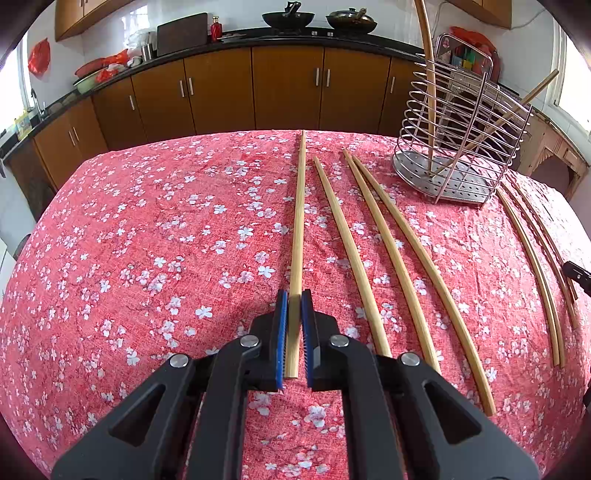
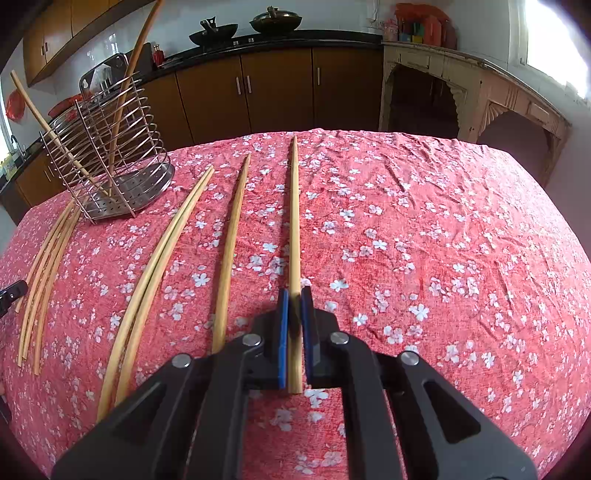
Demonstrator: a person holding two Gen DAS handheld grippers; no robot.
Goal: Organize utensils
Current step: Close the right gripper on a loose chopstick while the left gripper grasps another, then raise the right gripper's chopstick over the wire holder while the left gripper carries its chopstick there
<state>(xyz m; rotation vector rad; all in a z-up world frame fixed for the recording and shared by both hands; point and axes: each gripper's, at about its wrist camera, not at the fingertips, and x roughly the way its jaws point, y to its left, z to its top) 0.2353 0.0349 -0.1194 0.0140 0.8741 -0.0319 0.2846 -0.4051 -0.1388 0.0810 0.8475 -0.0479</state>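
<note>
Several long wooden chopsticks lie on a red floral tablecloth (image 1: 147,240). My left gripper (image 1: 294,295) has its blue-padded jaws closed around the near end of the leftmost chopstick (image 1: 298,221). My right gripper (image 2: 294,293) is closed the same way around the rightmost chopstick (image 2: 294,221). A wire utensil holder (image 1: 458,147) stands at the far side of the table, also in the right wrist view (image 2: 110,162), with two chopsticks standing in it. Both held chopsticks lie along the cloth.
Loose chopsticks lie between the two grippers (image 1: 406,266) (image 2: 155,266), with a further bundle (image 2: 44,266) near the holder. Brown kitchen cabinets (image 1: 258,88) and a counter with woks (image 1: 288,16) run behind the table.
</note>
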